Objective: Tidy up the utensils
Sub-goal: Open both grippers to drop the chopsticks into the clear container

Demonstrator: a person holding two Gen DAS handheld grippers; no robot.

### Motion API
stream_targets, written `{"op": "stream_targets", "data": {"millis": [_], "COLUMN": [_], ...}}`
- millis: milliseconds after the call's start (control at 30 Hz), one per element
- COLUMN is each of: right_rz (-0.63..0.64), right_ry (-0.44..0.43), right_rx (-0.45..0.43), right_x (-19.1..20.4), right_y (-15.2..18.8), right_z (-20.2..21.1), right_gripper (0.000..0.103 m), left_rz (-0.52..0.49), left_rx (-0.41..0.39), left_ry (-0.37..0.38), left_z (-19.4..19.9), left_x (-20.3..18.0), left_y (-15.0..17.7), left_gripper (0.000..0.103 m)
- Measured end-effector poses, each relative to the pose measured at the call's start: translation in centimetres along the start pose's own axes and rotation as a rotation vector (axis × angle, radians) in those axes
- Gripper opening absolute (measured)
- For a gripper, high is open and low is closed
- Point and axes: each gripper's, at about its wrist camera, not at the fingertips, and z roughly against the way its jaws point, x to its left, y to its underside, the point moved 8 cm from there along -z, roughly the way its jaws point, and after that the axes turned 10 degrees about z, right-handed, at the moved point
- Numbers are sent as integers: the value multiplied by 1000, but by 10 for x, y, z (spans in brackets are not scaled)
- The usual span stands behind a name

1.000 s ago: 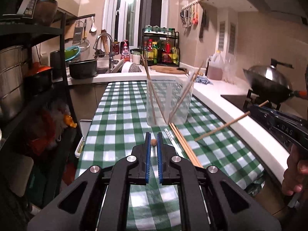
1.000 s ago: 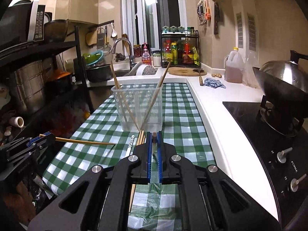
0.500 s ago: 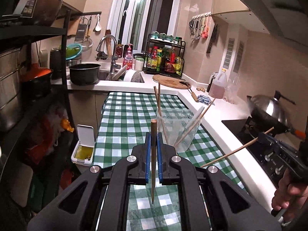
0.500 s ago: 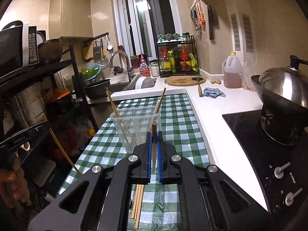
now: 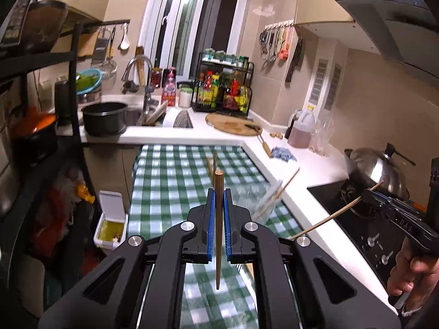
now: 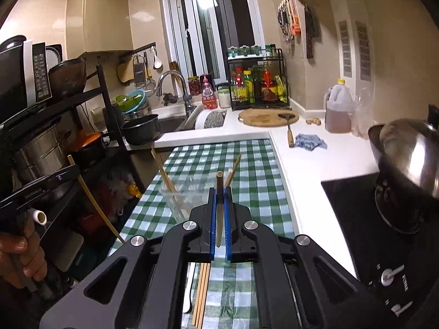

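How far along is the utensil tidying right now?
Done: a few chopsticks already stand in the clear cup. In hand: the left gripper and right gripper each clamp one chopstick. Left: loose chopsticks and a white utensil lying on the checked cloth.

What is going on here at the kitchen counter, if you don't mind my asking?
A person is sorting chopsticks with a handheld claw in each hand. The left claw is shut on one wooden chopstick, and the right claw is shut on another chopstick. Both are held above the green checked tablecloth, near a clear plastic cup that already holds a few chopsticks. More chopsticks and a white utensil lie on the cloth.
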Motion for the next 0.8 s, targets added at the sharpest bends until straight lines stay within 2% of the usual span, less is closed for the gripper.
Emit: {"op": "stream_targets", "data": {"millis": [267, 433, 600, 800], "right_rz": [27, 51, 76, 79], "right_ry": [-28, -38, -51, -73], "right_rx": [-114, -143, -67, 30], "right_x": [4, 8, 13, 18], "right_y": [-78, -104, -95, -62], "right_z": [3, -14, -58, -104], "right_gripper": [5, 5, 5, 5], "left_rz": [13, -14, -32, -36], "left_rx": [-120, -174, -156, -64], "left_ry": [62, 74, 64, 41], "left_z": [-10, -26, -60, -109], "left_x": [-24, -38, -39, -27], "left_y": [-74, -95, -89, -51], "left_gripper": [6, 6, 6, 6]}}
